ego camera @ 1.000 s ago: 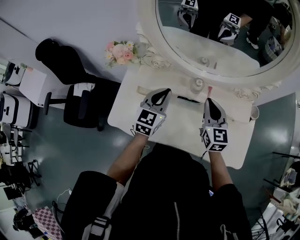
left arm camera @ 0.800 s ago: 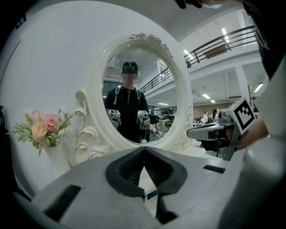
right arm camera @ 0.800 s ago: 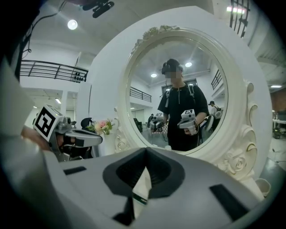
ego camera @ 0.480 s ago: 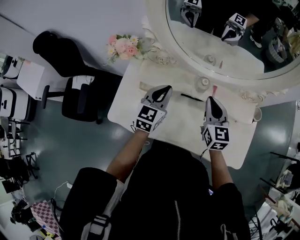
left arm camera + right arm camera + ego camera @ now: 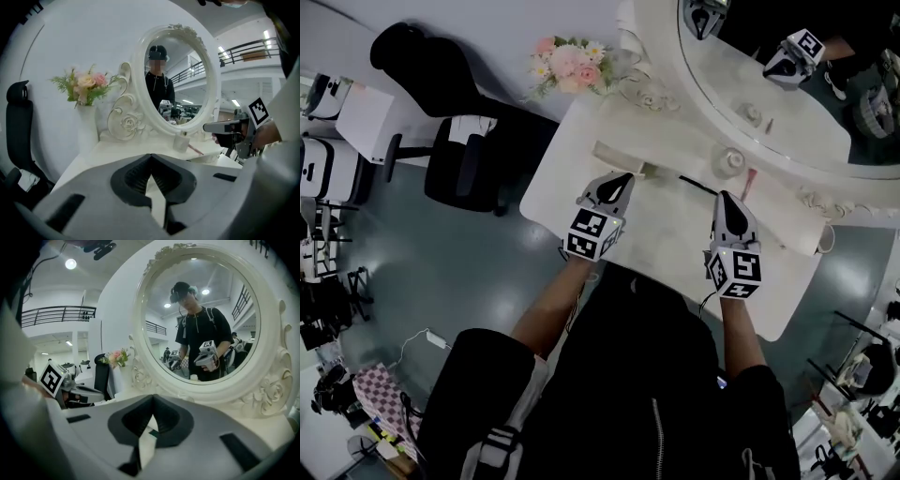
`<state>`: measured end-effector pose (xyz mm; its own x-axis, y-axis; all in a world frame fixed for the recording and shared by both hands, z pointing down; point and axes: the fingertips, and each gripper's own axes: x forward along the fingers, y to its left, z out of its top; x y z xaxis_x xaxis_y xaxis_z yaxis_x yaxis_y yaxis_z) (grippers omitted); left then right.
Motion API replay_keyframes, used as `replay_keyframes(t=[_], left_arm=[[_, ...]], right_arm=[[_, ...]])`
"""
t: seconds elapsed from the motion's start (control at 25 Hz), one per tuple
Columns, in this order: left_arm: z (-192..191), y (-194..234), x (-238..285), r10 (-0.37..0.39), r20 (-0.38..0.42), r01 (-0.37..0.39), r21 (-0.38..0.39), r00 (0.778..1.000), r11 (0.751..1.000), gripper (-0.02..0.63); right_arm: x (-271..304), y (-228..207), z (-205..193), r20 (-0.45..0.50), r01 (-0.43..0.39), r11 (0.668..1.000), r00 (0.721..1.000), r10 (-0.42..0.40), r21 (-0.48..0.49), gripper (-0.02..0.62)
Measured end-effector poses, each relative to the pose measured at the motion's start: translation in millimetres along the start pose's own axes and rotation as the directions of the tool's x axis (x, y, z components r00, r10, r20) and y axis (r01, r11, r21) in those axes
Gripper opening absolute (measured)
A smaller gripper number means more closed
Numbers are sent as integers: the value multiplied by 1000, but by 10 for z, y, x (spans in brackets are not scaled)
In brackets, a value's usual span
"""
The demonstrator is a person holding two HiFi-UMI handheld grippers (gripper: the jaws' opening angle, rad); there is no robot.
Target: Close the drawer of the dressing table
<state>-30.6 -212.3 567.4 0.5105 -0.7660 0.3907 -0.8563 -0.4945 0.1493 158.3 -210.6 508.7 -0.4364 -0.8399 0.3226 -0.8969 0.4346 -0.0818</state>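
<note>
The table (image 5: 561, 173) stands straight ahead of the person, a white, matt piece with a rounded-cornered top and 1 oval mirror (image 5: 769, 103) at its far right edge, whose thick frame is carved with scrolls and roses. The drawer cannot be made out: the table's near edge, where the person stands, lies under the arms and body, so no view shows whether it is out or in. 2 grippers hang above the top, side by side and well apart, both pointing far, toward the mirror. The left gripper (image 5: 623, 177) has its jaws clenched tip to tip with nothing between them, and the right gripper (image 5: 727, 196) is pinched together the same way, also empty. Each is grey plastic with black ribbed pads and carries 1 cube of black-and-white square markers at its near end. Just beyond the left gripper's tip lies 1 pale oblong box (image 5: 623, 157). Between the 2 grippers, farther off, lies 1 thin black pen (image 5: 698, 186). Near the mirror's foot stands 1 small round white jar (image 5: 729, 161), with 1 slim pink stick (image 5: 748, 183) just right of it. At the far left corner stands 1 bunch of pink and cream flowers (image 5: 570, 64) with green leaves. Left of the table is 1 black padded chair (image 5: 464, 178) on a glossy dark floor. The mirror reflects the person and both grippers.
</note>
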Motion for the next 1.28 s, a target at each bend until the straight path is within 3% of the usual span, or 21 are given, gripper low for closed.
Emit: replay_keyframes(t=[0.4,0.48,0.56,0.72,0.96,1.28], left_arm=[[-748,404,-64,91,-162,-104,-73,983,992,9],[-865,445,-27,99,-200,-116,-72,975,991,92],[-977,520,8,114,-232,-138,-87,966,987,132],[-1177,700,108,139,-281,-193,-172,950,966,155],[-1356,816,283,131,-339,-224,-254,932,941,152],[-1408,829,356,126,-348,-223,-254,929,941,101]], right_arm=[[133,40,-61,-30,-29,1000,999,29,-2,0],[123,33,-59,-31,-25,1000,999,25,-3,2],[113,22,-55,-31,-18,1000,999,18,-1,2],[71,-45,-59,-34,6,1000,999,-6,2,1],[-48,-217,-45,-31,62,998,998,-61,13,1],[-166,-370,-39,-24,114,993,993,-114,25,2]])
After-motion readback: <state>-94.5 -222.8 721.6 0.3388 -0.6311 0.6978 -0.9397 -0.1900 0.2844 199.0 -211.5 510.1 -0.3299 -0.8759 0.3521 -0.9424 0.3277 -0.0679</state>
